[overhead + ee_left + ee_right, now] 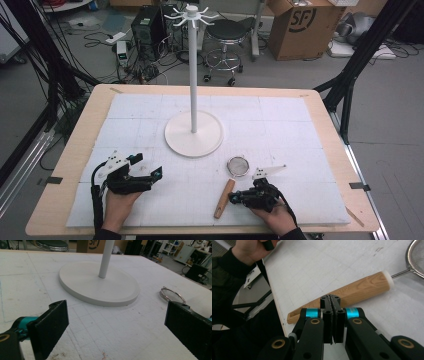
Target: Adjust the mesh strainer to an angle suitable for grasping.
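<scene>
A small strainer lies on the white foam mat, its round wire mesh bowl (238, 166) toward the stand and its wooden handle (224, 198) toward the front edge. My right gripper (232, 198) sits just right of that handle, shut with nothing between its jaws. In the right gripper view its tips (333, 301) are pressed together right in front of the wooden handle (362, 288); whether they touch it I cannot tell. The mesh bowl (418, 257) is at the upper right. My left gripper (148, 165) rests at the front left, open and empty, its jaws (116, 322) wide apart facing the stand.
A white stand with a round base (194, 134), a tall pole (193, 75) and hooks on top rises at the mat's middle. The base (100, 285) and the strainer (172, 295) are ahead of the left gripper. The other hand (252, 250) is at the upper left of the right gripper view.
</scene>
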The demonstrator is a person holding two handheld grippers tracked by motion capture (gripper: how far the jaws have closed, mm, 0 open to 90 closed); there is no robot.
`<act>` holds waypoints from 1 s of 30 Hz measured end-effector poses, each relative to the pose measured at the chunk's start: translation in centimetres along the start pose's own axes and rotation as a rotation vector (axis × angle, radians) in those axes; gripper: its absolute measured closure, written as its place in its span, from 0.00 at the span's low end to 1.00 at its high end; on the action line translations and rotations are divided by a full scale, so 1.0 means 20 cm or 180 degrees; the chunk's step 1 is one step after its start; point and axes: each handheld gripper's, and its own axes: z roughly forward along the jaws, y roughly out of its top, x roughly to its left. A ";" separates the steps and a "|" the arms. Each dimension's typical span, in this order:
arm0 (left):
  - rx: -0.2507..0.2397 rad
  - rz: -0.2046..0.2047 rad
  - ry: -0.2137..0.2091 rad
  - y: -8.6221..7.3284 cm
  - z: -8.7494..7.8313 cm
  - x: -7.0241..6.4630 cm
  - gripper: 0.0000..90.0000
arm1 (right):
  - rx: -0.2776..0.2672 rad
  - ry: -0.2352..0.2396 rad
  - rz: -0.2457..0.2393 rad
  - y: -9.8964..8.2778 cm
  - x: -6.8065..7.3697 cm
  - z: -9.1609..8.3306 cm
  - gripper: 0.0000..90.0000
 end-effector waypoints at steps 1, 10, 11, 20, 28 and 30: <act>-0.0001 -0.0002 -0.0002 0.00 0.00 0.00 0.07 | 0.0014 -0.0003 -0.0012 0.00 0.00 0.00 0.99; 0.0003 0.0008 -0.0008 0.00 0.00 0.00 0.07 | 0.0094 -0.0013 -0.0080 0.01 0.01 0.03 0.99; 0.0010 0.0007 -0.0004 0.00 0.00 0.00 0.07 | 0.0100 -0.0008 -0.0054 0.01 0.01 0.03 0.99; 0.0006 -0.0004 0.0001 0.00 0.00 0.00 0.07 | 0.0118 0.0040 -0.0050 0.04 0.00 0.06 0.99; 0.0008 -0.0007 0.0021 0.00 0.00 0.00 0.07 | 0.0109 0.0053 -0.0008 0.07 -0.02 0.08 0.99; 0.0009 -0.0007 0.0018 0.00 0.00 0.00 0.07 | 0.0097 0.0027 -0.0015 0.08 -0.02 0.10 0.99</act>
